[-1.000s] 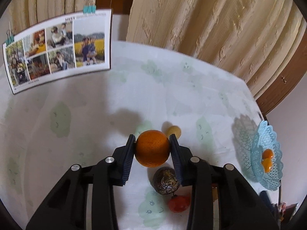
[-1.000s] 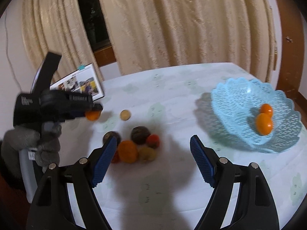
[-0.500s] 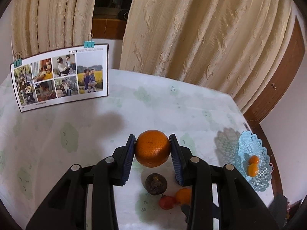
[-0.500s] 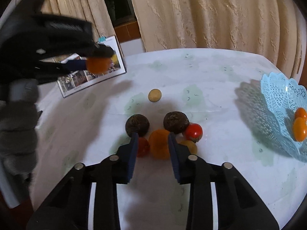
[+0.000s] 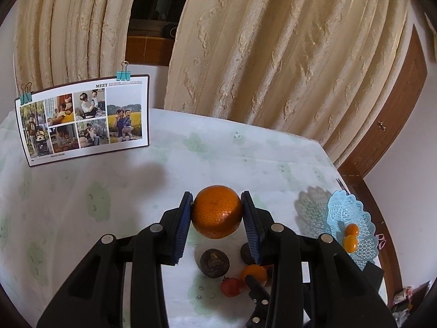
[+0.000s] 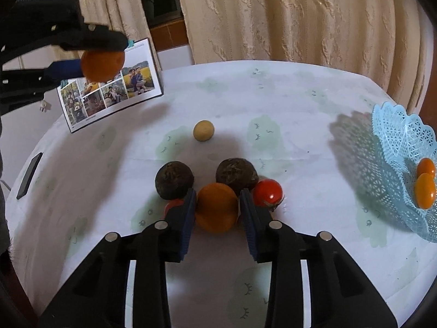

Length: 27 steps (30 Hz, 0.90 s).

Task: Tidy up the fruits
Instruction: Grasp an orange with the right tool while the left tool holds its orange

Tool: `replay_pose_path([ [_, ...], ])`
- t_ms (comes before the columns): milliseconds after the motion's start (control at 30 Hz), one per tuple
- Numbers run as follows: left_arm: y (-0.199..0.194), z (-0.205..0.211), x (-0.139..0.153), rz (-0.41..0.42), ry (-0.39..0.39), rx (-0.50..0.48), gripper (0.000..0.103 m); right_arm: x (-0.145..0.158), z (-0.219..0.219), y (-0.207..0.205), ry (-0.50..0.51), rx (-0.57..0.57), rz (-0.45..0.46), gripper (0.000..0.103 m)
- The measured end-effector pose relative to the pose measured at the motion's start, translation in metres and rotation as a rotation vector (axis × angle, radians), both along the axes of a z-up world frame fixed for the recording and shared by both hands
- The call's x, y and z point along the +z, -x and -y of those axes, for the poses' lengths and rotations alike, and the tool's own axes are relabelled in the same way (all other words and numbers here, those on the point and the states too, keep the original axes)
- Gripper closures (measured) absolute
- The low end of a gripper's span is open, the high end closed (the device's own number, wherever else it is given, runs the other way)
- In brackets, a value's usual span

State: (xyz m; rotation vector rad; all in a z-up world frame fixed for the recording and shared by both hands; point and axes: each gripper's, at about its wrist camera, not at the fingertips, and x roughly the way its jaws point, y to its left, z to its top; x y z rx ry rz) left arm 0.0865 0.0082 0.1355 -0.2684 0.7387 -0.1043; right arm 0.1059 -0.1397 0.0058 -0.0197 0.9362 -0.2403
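Observation:
My left gripper [image 5: 217, 210] is shut on an orange [image 5: 217, 211] and holds it high above the table; it shows at the upper left of the right wrist view [image 6: 102, 65]. My right gripper [image 6: 217, 207] is low on the table, its jaws closed against a second orange [image 6: 216, 207] in the fruit pile. Around that orange lie two dark brown round fruits [image 6: 174, 176] [image 6: 236, 174] and two red tomatoes [image 6: 267, 192], one mostly hidden. A small tan fruit [image 6: 203, 130] lies apart, farther back. A light blue lace basket [image 6: 401, 147] at the right holds two small oranges [image 6: 424, 190].
A photo card [image 6: 109, 87] held by binder clips stands at the table's back left. A dark phone [image 6: 29, 175] lies near the left edge. Cream curtains hang behind the table. A wooden door [image 5: 393, 114] is at the right.
My left gripper has risen higher with its orange. My right gripper has dropped toward the fruit pile and narrowed from wide open to closed around the second orange.

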Motion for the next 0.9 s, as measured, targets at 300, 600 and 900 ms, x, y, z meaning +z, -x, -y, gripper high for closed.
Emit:
replay_pose_path([
  [300, 0.001, 0.003, 0.0, 0.004, -0.002, -0.006, 0.066, -0.001, -0.006, 0.0, -0.004, 0.017, -0.002, 0.07],
  [600, 0.003, 0.007, 0.001, 0.013, -0.009, -0.018, 0.066, 0.05, 0.008, 0.026, -0.008, -0.048, 0.173, 0.074],
  [900, 0.004, 0.013, 0.0, 0.011, -0.017, -0.035, 0.066, 0.067, 0.04, 0.044, -0.076, -0.128, 0.206, 0.073],
])
